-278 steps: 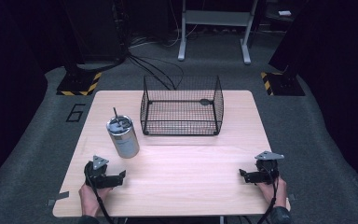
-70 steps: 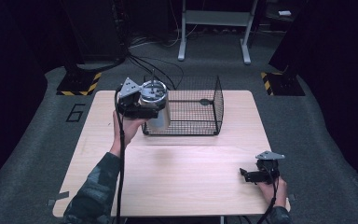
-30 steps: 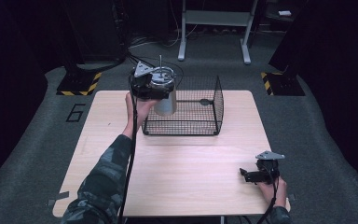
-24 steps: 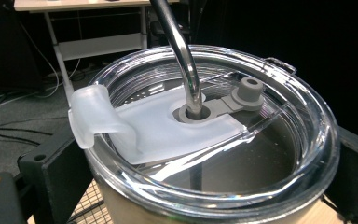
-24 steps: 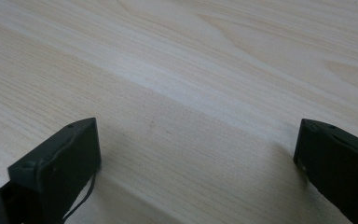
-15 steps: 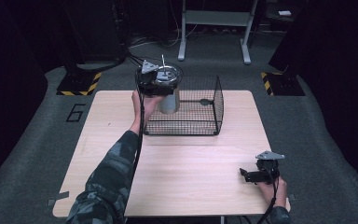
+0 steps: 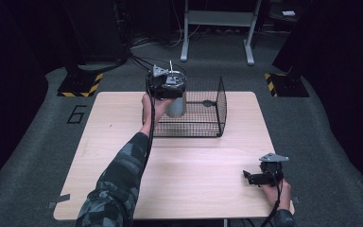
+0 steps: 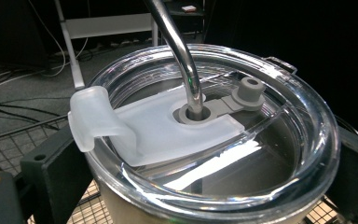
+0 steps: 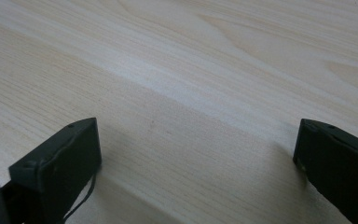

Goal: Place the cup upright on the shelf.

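Left gripper (image 7: 166, 86) jaws clamp tumbler (image 7: 175, 105) above basket (image 7: 220, 101); right gripper (image 7: 254, 177) jaws apart

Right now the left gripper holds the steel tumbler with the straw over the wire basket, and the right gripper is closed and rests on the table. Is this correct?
Not fully. The right gripper is open, not closed: the right gripper view shows its jaws wide apart with bare table between them. The rest is right: the left gripper holds the tumbler with its straw over the wire basket.
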Demonstrator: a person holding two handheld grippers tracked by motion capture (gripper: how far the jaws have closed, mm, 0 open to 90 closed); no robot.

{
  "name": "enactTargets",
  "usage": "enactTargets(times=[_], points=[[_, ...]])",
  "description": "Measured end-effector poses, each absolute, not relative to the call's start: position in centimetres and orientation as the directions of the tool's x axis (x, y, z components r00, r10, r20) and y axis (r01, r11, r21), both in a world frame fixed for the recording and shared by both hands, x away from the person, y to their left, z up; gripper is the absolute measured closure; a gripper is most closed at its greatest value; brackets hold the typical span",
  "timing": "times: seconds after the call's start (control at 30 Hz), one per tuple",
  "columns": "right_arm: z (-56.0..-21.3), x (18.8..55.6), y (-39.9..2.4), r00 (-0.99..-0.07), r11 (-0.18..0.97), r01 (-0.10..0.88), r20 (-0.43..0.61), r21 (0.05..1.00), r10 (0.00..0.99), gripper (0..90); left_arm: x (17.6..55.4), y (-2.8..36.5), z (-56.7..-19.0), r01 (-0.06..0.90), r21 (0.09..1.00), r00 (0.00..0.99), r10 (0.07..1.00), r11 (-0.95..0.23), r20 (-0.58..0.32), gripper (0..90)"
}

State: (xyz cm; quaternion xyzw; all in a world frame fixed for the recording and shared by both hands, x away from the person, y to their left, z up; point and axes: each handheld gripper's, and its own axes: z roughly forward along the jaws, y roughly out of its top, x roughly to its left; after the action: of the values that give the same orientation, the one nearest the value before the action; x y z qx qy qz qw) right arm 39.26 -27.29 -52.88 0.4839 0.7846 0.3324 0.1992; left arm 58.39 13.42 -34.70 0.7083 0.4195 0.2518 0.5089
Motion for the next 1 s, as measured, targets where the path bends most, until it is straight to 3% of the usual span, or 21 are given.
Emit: enactTargets(times=[1.0], points=[[-52.9,39.2,-27.3,-0.452,0.316,0.624,0.0,0.715,0.892,0.5,60.7,11.7,-39.0,0.437,0.885,0.484,0.871,-0.159,-0.083,3.9]])
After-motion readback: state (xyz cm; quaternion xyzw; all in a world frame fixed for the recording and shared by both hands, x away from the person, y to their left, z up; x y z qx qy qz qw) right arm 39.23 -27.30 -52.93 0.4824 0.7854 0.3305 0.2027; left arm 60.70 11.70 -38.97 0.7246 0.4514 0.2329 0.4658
